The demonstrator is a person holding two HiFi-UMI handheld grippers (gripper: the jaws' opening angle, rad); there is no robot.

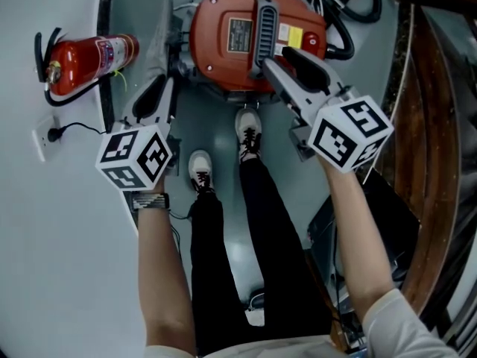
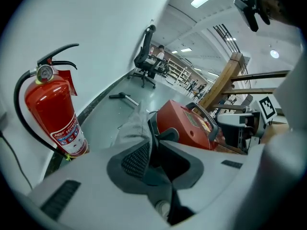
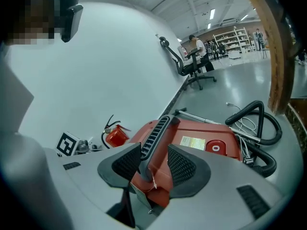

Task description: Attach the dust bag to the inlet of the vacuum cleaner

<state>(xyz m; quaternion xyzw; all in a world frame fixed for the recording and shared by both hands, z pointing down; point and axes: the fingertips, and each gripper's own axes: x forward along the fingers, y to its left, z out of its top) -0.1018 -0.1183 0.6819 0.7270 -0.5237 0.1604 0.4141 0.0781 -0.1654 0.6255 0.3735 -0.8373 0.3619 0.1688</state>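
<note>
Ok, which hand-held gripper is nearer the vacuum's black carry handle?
Right. The right hand-held gripper has the handle between its jaws; the left hand-held gripper sits off to the left of the vacuum cleaner.

Head camera is up high and looking steeply down: I've got the vacuum cleaner (image 1: 253, 36) at the top of frame, the person's legs (image 1: 238, 222) down the middle, and the left gripper (image 1: 158, 95) and right gripper (image 1: 287, 60) seen from behind. Left gripper view sits low, looking along the wall (image 2: 96, 23), with the fire extinguisher (image 2: 53, 114) close on its left and the vacuum cleaner just past its jaws. Right gripper view is nearer and higher, right over the red housing, with the extinguisher small beyond. Both gripper views share the vacuum cleaner, the extinguisher and a far office chair (image 3: 184, 63), and each catches the other gripper's marker cube (image 2: 267, 108).
</note>
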